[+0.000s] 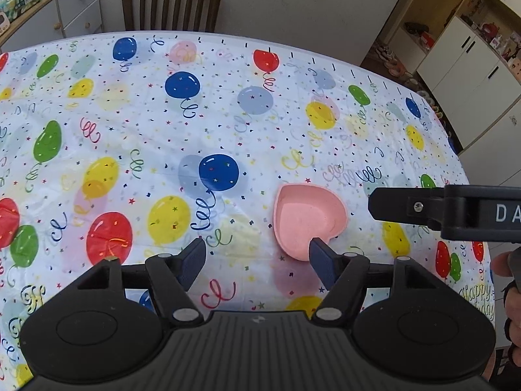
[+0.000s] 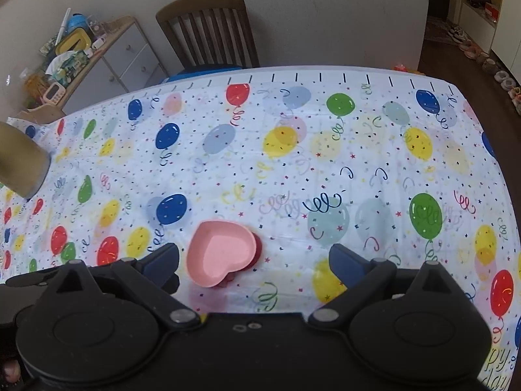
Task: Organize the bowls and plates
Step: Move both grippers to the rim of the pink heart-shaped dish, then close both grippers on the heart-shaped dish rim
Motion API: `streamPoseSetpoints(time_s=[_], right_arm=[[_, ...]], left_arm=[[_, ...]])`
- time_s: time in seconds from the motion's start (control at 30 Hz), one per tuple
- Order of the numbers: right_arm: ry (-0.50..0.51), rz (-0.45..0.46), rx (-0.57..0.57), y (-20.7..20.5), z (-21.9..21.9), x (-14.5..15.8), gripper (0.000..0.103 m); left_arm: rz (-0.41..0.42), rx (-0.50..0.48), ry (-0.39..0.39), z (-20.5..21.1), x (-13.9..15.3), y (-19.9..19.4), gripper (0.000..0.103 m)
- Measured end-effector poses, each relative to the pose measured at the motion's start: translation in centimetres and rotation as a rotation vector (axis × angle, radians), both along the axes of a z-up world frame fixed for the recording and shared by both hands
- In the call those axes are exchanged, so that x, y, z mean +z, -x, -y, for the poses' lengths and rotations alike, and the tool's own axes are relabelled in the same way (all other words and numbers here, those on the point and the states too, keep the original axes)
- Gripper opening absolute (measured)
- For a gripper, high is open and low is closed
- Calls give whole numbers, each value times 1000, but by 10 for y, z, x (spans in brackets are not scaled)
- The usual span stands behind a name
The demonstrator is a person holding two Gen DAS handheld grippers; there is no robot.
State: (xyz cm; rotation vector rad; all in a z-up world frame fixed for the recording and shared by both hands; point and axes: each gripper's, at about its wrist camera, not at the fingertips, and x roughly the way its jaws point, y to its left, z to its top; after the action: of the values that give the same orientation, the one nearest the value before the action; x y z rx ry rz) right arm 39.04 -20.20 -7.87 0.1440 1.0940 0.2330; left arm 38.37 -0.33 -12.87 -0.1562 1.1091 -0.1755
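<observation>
A pink heart-shaped bowl (image 1: 309,218) rests on the balloon-print tablecloth (image 1: 162,114). In the right wrist view the pink bowl (image 2: 221,251) sits on top of a red dish (image 2: 259,247), of which only the rim shows. My left gripper (image 1: 257,257) is open and low over the cloth. Its right pad (image 1: 320,255) overlaps the bowl's near rim, and the left pad is well clear. My right gripper (image 2: 254,260) is open wide, with the bowl between its fingers, nearer the left one and not touching either. One finger of the right gripper (image 1: 387,203) reaches in beside the bowl.
A wooden chair (image 2: 208,29) stands behind the table's far edge. A tan cylinder (image 2: 19,163) stands on the cloth at far left. A cluttered sideboard (image 2: 97,55) is at back left, and white cupboards (image 1: 472,49) at back right. A hand (image 1: 508,293) shows at the right edge.
</observation>
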Motion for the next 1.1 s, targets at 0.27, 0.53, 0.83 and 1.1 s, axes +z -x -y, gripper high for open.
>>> streamPoseSetpoints(time_s=[0.27,0.53,0.83,1.1], right_arm=[[0,-71,-24,-23,-2,-23,93],[-12,-131,-41,-37,-6,-44,75],[-20,-160,-20,-43,-16,-55,44],[-5,-144,21,-41,-26,-54,23]], left_arm=[[-5,44,-16,2,-15,-15,69],[-8,64,0,9,-25,-23,68],[-1,58,32,13,-28,-26,27],[-1,38,42,20,-29,-26,7]])
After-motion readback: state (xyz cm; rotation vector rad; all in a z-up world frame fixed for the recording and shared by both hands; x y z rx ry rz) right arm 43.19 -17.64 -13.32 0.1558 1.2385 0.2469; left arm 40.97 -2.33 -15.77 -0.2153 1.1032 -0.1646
